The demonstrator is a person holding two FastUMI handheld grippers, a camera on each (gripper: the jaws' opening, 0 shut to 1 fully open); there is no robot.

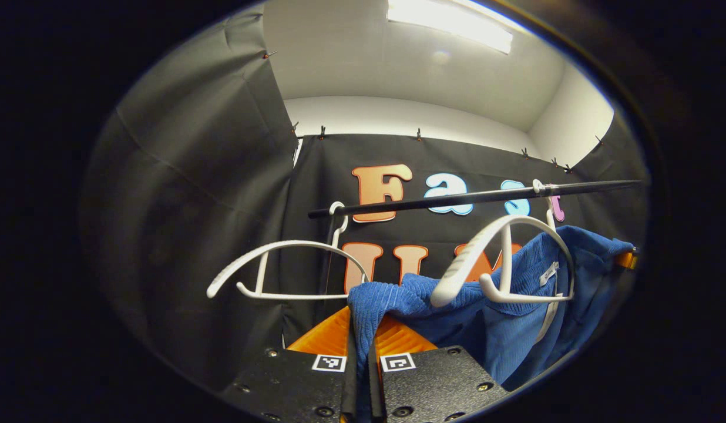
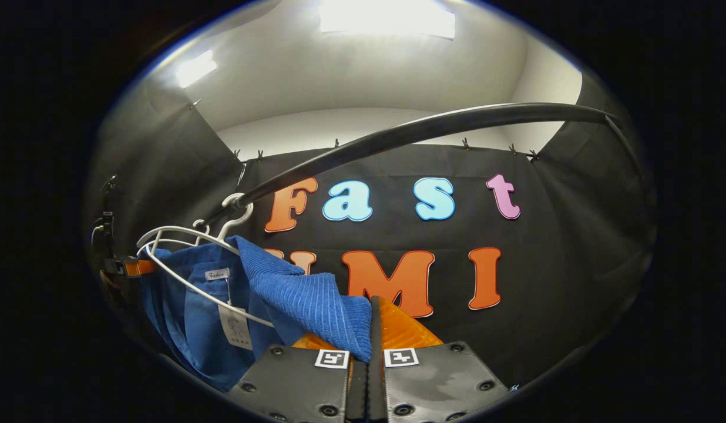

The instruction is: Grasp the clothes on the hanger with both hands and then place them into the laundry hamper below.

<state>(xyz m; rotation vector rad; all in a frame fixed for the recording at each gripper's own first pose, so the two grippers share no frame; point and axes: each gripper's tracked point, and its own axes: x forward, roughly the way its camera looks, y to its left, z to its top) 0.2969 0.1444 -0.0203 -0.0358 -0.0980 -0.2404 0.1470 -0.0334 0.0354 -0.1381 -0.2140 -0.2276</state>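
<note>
Under the ceiling light (image 2: 386, 17), a black rail (image 1: 474, 197) crosses the cloth-walled booth with two white hangers: a bare hanger (image 1: 281, 270) and one carrying the blue shirt (image 1: 516, 305). Both grippers reach upward: left gripper (image 1: 363, 346) clamped on one shoulder, right gripper (image 2: 367, 346) pinching the other.

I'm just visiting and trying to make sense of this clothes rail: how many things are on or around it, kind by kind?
White plastic hangers: 2, one bare, one carrying the garment
Blue ribbed knit garment: 1
Black metal rail: 1
Orange-fingered grippers pinching the garment: 2, left gripper, right gripper
Total: 6
</note>
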